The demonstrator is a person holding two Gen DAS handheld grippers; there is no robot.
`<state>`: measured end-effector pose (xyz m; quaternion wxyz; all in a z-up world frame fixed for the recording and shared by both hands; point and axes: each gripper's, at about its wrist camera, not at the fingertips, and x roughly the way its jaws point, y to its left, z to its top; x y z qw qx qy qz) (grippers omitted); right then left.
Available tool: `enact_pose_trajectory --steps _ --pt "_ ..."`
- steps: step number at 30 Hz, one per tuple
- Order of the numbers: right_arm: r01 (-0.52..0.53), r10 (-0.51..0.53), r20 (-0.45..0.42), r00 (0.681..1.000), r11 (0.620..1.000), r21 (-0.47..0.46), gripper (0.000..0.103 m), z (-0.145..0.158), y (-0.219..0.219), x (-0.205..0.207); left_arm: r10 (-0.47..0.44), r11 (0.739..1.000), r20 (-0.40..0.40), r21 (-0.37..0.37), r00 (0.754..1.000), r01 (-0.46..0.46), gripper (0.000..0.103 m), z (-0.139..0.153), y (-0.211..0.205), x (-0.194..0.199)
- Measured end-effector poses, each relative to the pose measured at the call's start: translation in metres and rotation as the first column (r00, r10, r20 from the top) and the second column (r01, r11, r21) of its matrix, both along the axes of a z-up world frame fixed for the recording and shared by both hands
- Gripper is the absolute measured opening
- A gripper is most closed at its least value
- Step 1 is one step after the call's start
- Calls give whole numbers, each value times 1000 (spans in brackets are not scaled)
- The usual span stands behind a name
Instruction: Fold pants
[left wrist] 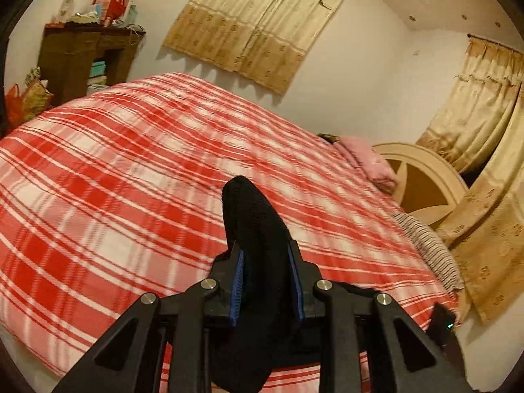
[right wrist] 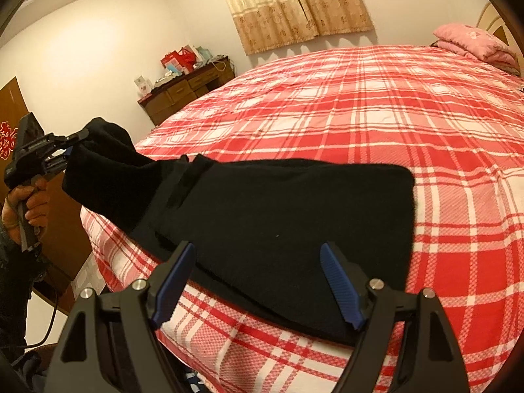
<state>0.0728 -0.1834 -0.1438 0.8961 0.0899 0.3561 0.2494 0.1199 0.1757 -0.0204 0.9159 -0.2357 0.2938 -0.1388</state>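
The black pants (right wrist: 278,209) lie on the checked bed (right wrist: 360,104), their near edge hidden behind the wide-open right gripper (right wrist: 258,285); the left gripper (left wrist: 267,281), raised at the left, pinches one lifted end

No legible text anywhere, red cut-paper ornament (right wrist: 6,140) on the brown door (right wrist: 13,104) at nine o'clock of the right wrist view, possibly a character but too blurred to read, boxes (right wrist: 180,60) on the dresser (right wrist: 183,93) at eleven o'clock, printing unreadable
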Motion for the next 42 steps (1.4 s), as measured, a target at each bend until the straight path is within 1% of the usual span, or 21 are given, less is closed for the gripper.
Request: enact_pose_trajectory --steps 2,7,10,12,19,23,25,28,30,32,35,36,38,39,41,42 --pt "8 -8 2 1000 1000 6 83 1 -3 1 -10 1000 4 1 1000 10 25 4 -12 2" --pt "29 -29 18 999 999 19 83 6 -13 2 -76 997 18 2 997 76 25 16 -51 4" --pt "64 -65 28 997 997 46 83 11 -26 5 -119 993 25 5 993 119 25 22 -73 3" --pt "105 -107 25 994 991 79 85 15 -40 9 -152 988 25 9 988 152 25 26 -91 3" --pt "247 -243 -44 969 953 174 86 13 -81 23 -238 970 0 41 971 238 25 27 -147 12" --pt "297 -288 -78 955 935 193 86 11 -93 28 -281 957 -30 68 959 283 25 16 -180 17" --pt "309 -298 -84 951 930 201 86 10 -98 28 -286 952 -46 103 957 290 25 8 -197 19" --pt "321 -308 -91 947 924 209 86 10 -103 30 -260 938 -56 223 964 266 25 -8 -220 23" --pt "323 -310 -94 946 922 211 86 10 -105 29 -236 928 -69 279 969 246 25 -20 -230 27" --pt "324 -310 -95 946 923 210 86 9 -105 30 -222 921 -83 310 971 237 25 -32 -242 32" --pt "320 -305 -101 947 925 207 86 8 -104 31 -240 912 -111 314 964 263 25 -48 -258 35" --pt "319 -304 -102 947 925 206 86 8 -104 32 -245 905 -111 332 963 268 27 -54 -267 34" --pt "319 -303 -103 947 926 204 86 7 -104 32 -233 887 -100 386 967 254 32 -58 -278 33" --pt "319 -304 -103 947 925 204 86 7 -105 32 -237 876 -109 406 966 260 36 -62 -285 31" --pt "320 -304 -104 947 925 205 86 6 -106 32 -263 869 -116 402 958 288 36 -63 -293 29" --pt "320 -305 -105 947 925 206 86 6 -107 33 -286 869 -98 393 953 301 36 -60 -298 22"
